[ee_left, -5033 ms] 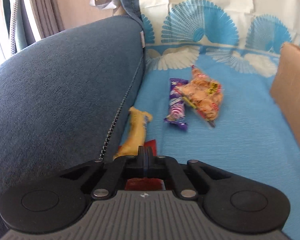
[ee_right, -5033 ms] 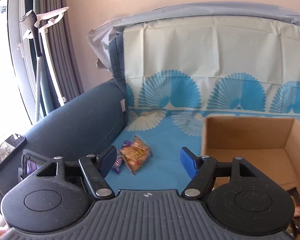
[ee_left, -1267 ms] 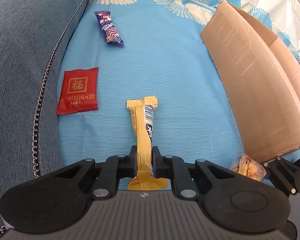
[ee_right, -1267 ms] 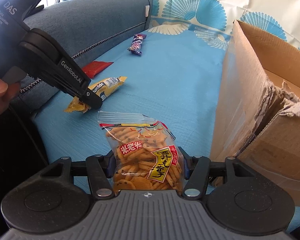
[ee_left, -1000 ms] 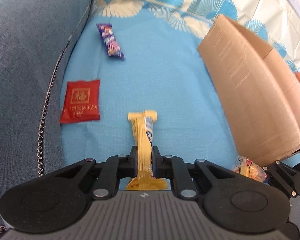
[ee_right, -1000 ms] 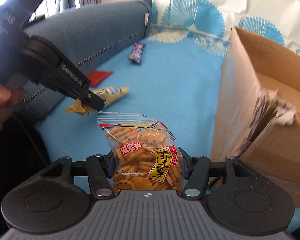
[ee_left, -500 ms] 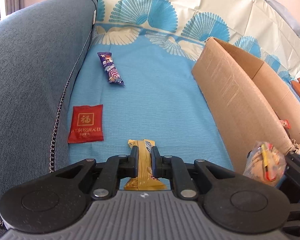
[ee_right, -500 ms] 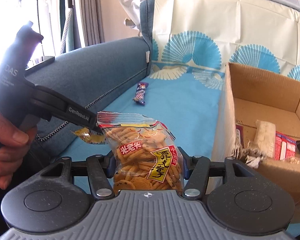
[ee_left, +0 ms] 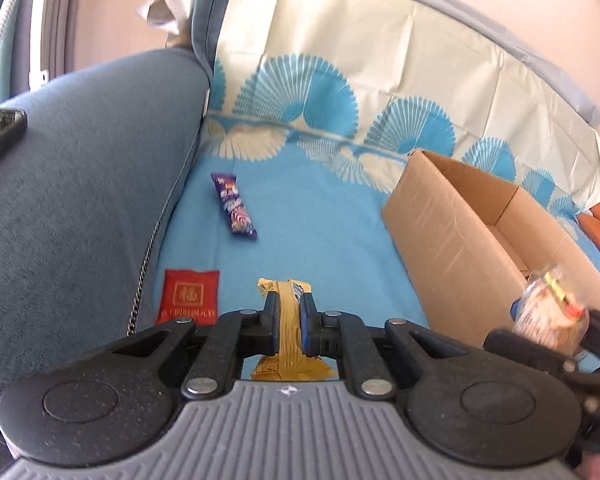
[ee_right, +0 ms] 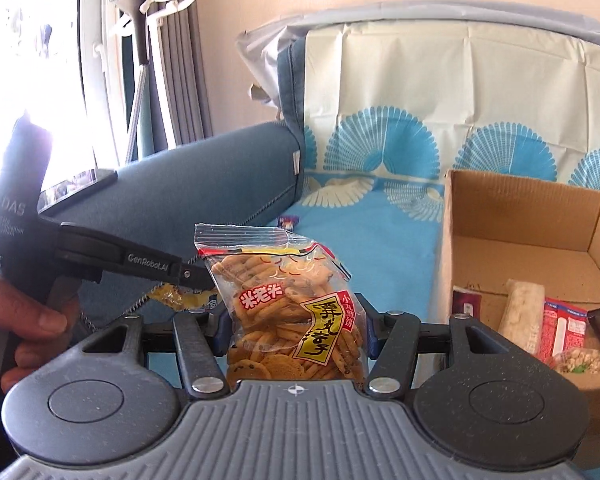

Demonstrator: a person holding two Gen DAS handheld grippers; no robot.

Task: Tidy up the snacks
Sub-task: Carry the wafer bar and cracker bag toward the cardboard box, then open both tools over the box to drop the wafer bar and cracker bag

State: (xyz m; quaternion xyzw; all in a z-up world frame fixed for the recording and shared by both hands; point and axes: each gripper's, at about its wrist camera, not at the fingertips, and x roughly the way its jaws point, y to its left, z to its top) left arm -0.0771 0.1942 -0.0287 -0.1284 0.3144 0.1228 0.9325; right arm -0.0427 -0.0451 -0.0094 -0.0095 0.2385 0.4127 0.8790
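Left gripper: jaws clamped on a yellow snack bar, which stands lengthwise between the pads with its crimped ends projecting in front of and behind them; the bar is lifted clear of the blue sofa cover. The jaws have just been closing a little tighter on this bar. Right gripper: jaws set half apart and grasping a clear bag of small crackers, held upright with its sealed top edge uppermost; in the left wrist view the same bag appears blurred at the right edge. In the right wrist view the left gripper enters from the left, carried by a hand, its tip just beside the cracker bag. On the sofa cover, a red flat sachet lies near the grey-blue armrest, and a purple wrapped bar lies farther back, well apart from it. An open cardboard box stands on the cover to the right and contains several snack packets. A dark phone rests on top of the armrest.
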